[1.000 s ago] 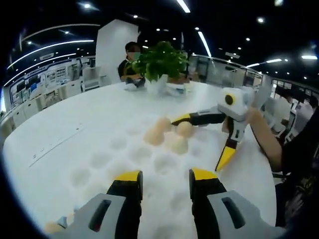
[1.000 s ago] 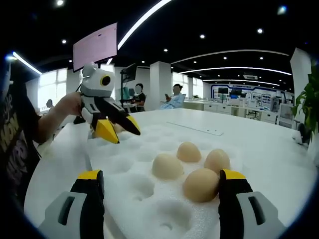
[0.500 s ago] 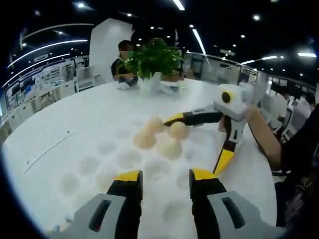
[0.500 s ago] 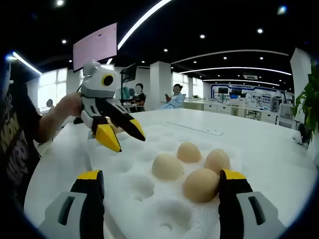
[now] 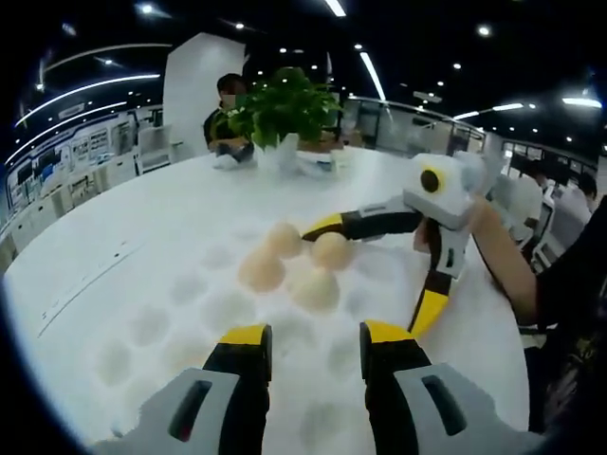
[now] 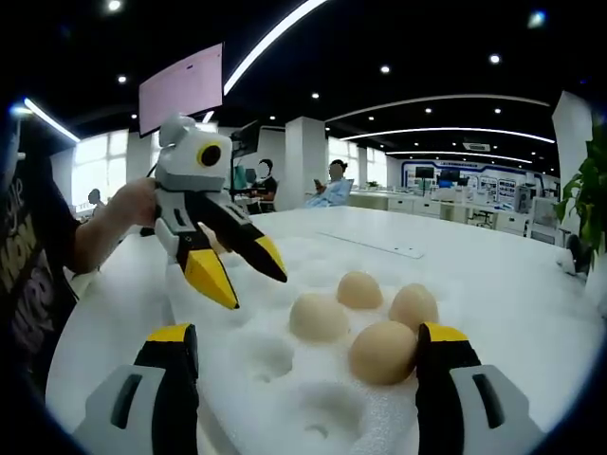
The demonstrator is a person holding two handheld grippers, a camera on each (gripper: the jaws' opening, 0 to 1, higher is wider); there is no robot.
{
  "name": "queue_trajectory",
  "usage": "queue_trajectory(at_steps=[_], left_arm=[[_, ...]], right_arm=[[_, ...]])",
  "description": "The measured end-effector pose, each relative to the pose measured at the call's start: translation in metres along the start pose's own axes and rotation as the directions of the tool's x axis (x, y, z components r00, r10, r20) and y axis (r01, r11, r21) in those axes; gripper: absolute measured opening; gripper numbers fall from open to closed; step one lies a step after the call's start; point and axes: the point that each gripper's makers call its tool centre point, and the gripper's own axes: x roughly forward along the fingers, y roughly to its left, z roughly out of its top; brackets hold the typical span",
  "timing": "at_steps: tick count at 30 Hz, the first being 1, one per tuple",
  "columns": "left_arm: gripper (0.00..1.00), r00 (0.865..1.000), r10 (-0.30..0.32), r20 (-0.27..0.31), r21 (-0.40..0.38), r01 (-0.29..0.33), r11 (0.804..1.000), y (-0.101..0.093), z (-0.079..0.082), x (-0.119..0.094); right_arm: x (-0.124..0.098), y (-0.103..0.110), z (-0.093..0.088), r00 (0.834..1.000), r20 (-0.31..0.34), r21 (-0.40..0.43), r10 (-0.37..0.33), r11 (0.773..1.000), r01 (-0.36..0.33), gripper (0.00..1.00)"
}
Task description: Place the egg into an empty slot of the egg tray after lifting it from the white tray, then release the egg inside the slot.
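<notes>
In an open office, a white foam egg tray holds four tan eggs; the right gripper, jaws wide, straddles one to release it, while the left gripper hangs slightly parted and empty.

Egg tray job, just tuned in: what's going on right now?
A person holds a gripper in each hand over the white foam egg tray. Four beige eggs sit in its slots. The right gripper is wide open, its jaws either side of the nearest egg, which rests in a slot. The left gripper hovers open and empty.
</notes>
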Motion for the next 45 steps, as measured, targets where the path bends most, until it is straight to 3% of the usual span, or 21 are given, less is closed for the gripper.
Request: queue_trajectory(at_steps=[26, 36, 45], left_arm=[[0.37, 1.0, -0.016, 0.006, 0.034, 0.016, 0.999, -0.022, 0.011, 0.032], [0.33, 0.998, 0.058, 0.009, 0.122, -0.058, 0.991, -0.019, 0.014, 0.043], [0.31, 0.999, 0.049, 0.008, 0.099, -0.05, 0.994, -0.024, 0.012, 0.042]], right_arm=[[0.0, 0.0, 0.001, 1.0, -0.002, -0.001, -0.001, 1.0, 0.001, 1.0], [0.0, 0.0, 0.001, 1.0, -0.002, -0.001, -0.002, 1.0, 0.002, 1.0], [-0.002, 0.003, 0.001, 1.0, -0.002, -0.001, -0.003, 1.0, 0.003, 1.0]])
